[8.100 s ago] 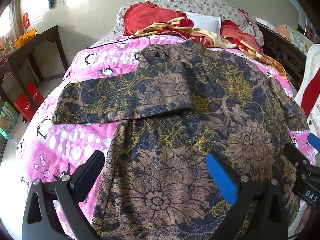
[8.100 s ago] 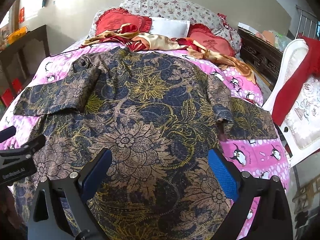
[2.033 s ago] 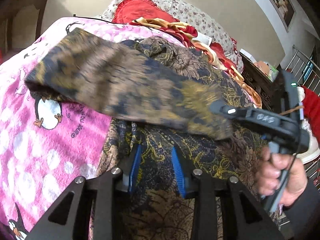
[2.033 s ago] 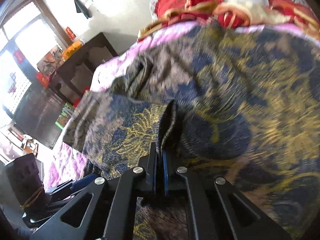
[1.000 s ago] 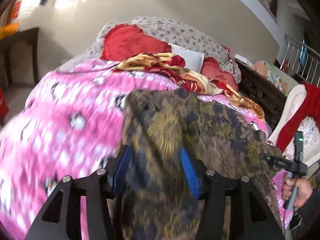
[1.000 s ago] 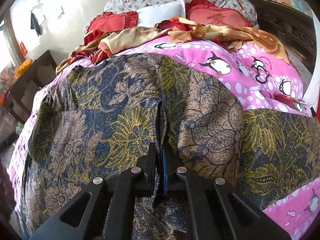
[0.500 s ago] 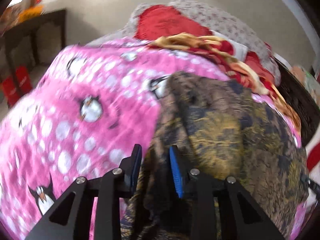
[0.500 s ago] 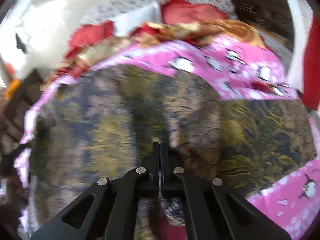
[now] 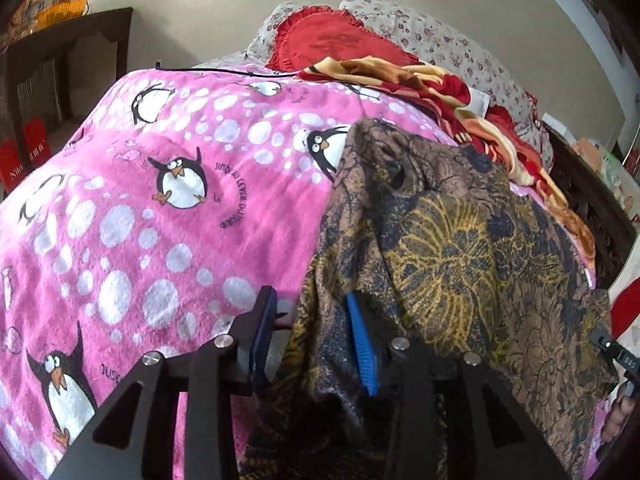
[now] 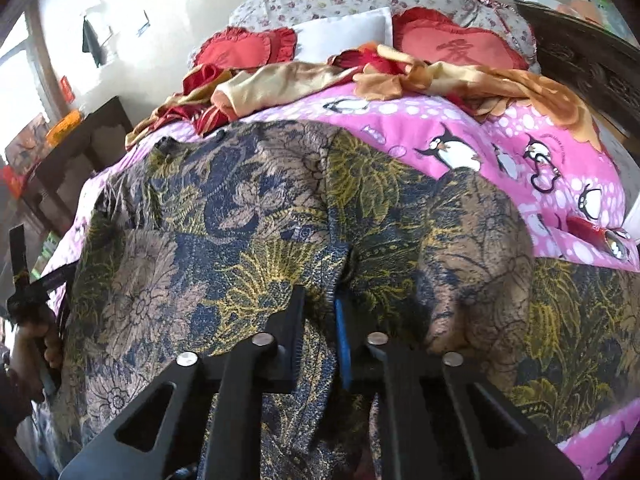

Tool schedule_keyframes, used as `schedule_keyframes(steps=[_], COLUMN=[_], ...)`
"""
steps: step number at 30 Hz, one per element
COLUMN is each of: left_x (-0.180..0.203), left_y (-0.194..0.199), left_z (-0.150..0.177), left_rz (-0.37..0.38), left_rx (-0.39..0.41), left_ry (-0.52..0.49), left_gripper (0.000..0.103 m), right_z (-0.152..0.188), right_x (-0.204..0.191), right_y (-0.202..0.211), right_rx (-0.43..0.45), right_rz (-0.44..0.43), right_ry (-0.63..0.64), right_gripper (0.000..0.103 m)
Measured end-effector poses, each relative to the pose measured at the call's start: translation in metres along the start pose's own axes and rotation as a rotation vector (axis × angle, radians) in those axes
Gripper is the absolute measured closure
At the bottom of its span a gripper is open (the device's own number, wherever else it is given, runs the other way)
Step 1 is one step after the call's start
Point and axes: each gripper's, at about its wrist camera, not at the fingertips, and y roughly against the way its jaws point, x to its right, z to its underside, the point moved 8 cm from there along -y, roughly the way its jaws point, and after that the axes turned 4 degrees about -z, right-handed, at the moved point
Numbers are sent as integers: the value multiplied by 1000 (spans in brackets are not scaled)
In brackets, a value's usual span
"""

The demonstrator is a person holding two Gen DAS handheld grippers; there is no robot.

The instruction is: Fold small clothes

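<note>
A dark floral shirt (image 9: 440, 232), blue, brown and gold, lies on the bed with its left side folded in over the body. My left gripper (image 9: 310, 296) is low over the shirt's left edge. Its jaws are opening with the edge between them, and the left pad (image 9: 262, 328) stands clear of the cloth. My right gripper (image 10: 320, 294) is over the middle of the shirt (image 10: 240, 220), shut on a raised fold, its jaws just starting to part. Each view shows the other gripper in a hand at its edge: the right gripper (image 9: 612, 350) and the left gripper (image 10: 24, 276).
A pink penguin blanket (image 9: 160, 200) covers the bed. Red heart pillows (image 10: 456, 48) and a crumpled gold and red cloth (image 10: 300, 80) lie at the head. A dark wooden table (image 9: 68, 52) stands to the left, dark carved furniture (image 10: 592, 64) to the right.
My left gripper has sunk to the shirt's left edge beside the bare blanket, and its jaws stand narrower than a second ago. The right gripper's jaws have parted slightly.
</note>
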Motion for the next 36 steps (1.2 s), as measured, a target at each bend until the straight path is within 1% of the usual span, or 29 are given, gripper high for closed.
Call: schedule_keyframes(steps=[2, 4, 5, 6, 7, 8, 10, 12, 13, 14, 15, 16, 17, 18, 19, 20, 21, 22, 24, 25, 26, 27, 28, 30, 31, 32, 33, 34, 36], left_x=[-1, -1, 0, 1, 2, 4, 9, 12, 12, 12, 14, 19, 28, 35, 46, 56, 65, 70, 68, 63, 61, 61, 60, 58, 53, 50, 49, 51, 59], left_y=[1, 1, 2, 2, 2, 2, 2, 6, 11, 22, 31, 41, 47, 48, 45, 39, 30, 18, -16, -30, -33, -32, -32, -24, -13, -1, 13, 25, 43], left_z=[0, 0, 0, 0, 1, 1, 0, -4, -9, -16, -23, -30, -36, -39, -40, -39, -37, -35, -25, -18, -19, -21, -22, -26, -28, -28, -25, -19, -1], left_rz=[11, 17, 18, 19, 17, 12, 8, -12, -28, -44, -44, -31, -22, -12, 12, 35, 53, 55, 0, -16, -4, 1, 9, 25, 24, 24, 37, 59, 110], left_rx=[0, 1, 1, 1, 0, 0, -3, -4, 11, 57, 96, 135, 159, 161, 148, 125, 98, 66, -32, -85, -71, -67, -88, -87, -68, -41, -14, -4, -13], left_ry=[9, 13, 11, 6, -2, -11, -37, -54, -60, -58, -57, -63, -77, -90, -109, -121, -131, -136, -140, -139, -134, -137, -138, -150, -149, -148, -156, -164, -184], left_gripper=[65, 65, 63, 62, 60, 57, 51, 51, 51, 51, 51, 52, 52, 52, 56, 68, 73, 74, 74, 75, 75, 75, 75, 75, 75, 75, 75, 75, 75], right_z=[-2, -1, -1, 1, 2, 4, 7, 4, 0, -6, -11, -17, -23, -27, -28, -28, -27, -27, -23, -19, -9, -5, -4, -3, -3, -3, -5, -7, -6], right_x=[-1, 3, 7, 16, 22, 26, 27, 25, 25, 22, 19, 15, 11, 6, 1, -3, -8, -10, -9, -8, -1, 1, 3, 5, 5, 4, 2, -3, -21], right_y=[6, 11, 14, 16, 15, 13, 10, 13, 20, 30, 41, 57, 67, 74, 73, 66, 54, 43, 14, 2, -15, -20, -18, -16, -15, -13, -8, 1, 18], right_rx=[27, 36, 41, 33, 19, 2, -18, -20, -12, 20, 56, 114, 161, 202, 211, 200, 178, 159, 114, 84, 28, 37, 75, 68, 51, 16, 9, 18, 50], right_rz=[-5, 34, 66, 122, 143, 140, 176, 208, 230, 250, 254, 259, 254, 231, 199, 191, 196, 203, 232, 267, 291, 269, 244, 214, 204, 202, 210, 213, 188], right_ry=[11, 21, 20, 13, -1, -11, 2, 3, 2, 13, 24, 32, 28, 11, -9, -24, -36, -43, -57, -52, -61, -81, -95, -107, -100, -84, -86, -95, -83], right_gripper=[102, 103, 103, 103, 103, 103, 103, 100, 100, 98, 95, 93, 87, 85, 85, 85, 85, 85, 85, 85, 82, 79, 78, 77, 77, 77, 77, 77, 77])
